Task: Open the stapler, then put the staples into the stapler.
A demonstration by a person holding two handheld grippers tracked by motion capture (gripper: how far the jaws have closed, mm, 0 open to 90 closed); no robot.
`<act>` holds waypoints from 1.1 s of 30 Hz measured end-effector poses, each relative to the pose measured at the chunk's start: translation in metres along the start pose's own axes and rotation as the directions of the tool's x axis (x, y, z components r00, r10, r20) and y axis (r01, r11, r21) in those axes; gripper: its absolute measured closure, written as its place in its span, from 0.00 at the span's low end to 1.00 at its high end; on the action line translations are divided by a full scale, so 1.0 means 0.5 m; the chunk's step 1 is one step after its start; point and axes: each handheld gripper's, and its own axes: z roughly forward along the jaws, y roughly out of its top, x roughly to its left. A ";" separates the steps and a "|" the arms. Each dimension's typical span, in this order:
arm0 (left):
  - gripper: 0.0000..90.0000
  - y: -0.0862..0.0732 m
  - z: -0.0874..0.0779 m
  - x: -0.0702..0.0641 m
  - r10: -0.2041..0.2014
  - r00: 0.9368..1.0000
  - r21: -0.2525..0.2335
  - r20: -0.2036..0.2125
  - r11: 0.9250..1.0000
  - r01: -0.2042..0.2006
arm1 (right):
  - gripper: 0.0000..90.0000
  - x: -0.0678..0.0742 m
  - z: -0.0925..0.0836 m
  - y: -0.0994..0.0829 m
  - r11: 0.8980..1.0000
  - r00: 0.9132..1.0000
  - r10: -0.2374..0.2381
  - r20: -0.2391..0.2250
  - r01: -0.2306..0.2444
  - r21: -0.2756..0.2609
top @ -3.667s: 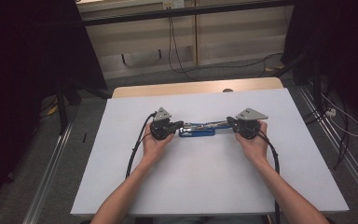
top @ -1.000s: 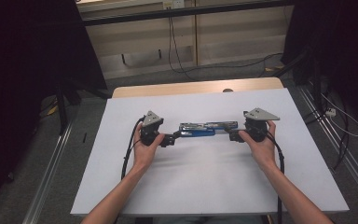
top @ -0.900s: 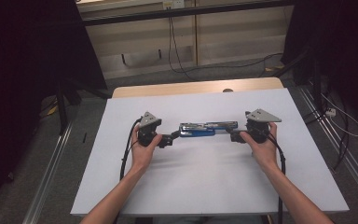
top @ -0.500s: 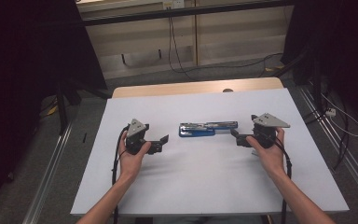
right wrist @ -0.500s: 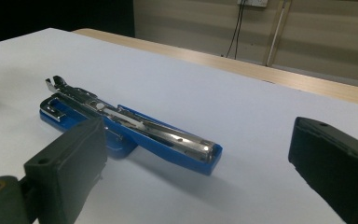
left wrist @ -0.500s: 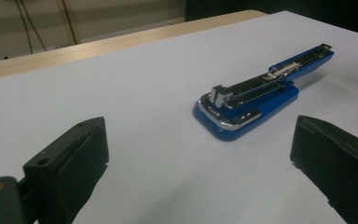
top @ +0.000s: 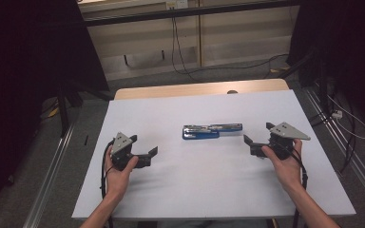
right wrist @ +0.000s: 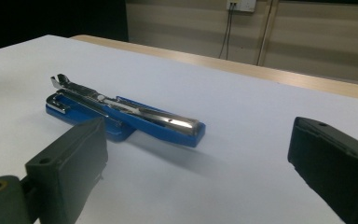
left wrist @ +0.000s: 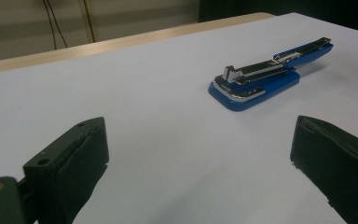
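Observation:
A blue stapler (top: 211, 130) with a chrome magazine lies swung open and stretched out lengthwise on the white table (top: 195, 190), a little behind its middle. My left gripper (top: 151, 156) stands open at the table's left, well short of the stapler, with nothing between its fingers. The left gripper view has the stapler (left wrist: 261, 77) ahead and to the right of its spread jaws. My right gripper (top: 256, 134) is open at the right, a short gap from the stapler's right end. In the right gripper view the stapler (right wrist: 126, 114) lies just beyond the left jaw.
A wooden strip (top: 199, 89) runs along the table's far edge. Cables (top: 185, 52) trail over the floor behind the table and at the right (top: 347, 118). Metal rails (top: 52, 161) flank the table on both sides.
Both grippers let go of the stapler's ends and drew outward and toward the person, the left one farther. The stapler stays opened out on the table.

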 end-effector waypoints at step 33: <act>0.05 -0.041 -0.087 -0.029 -0.035 0.999 -0.002 -0.003 0.999 0.035 | 0.05 -0.015 -0.051 -0.036 0.998 0.998 0.062 -0.008 -0.062 -0.009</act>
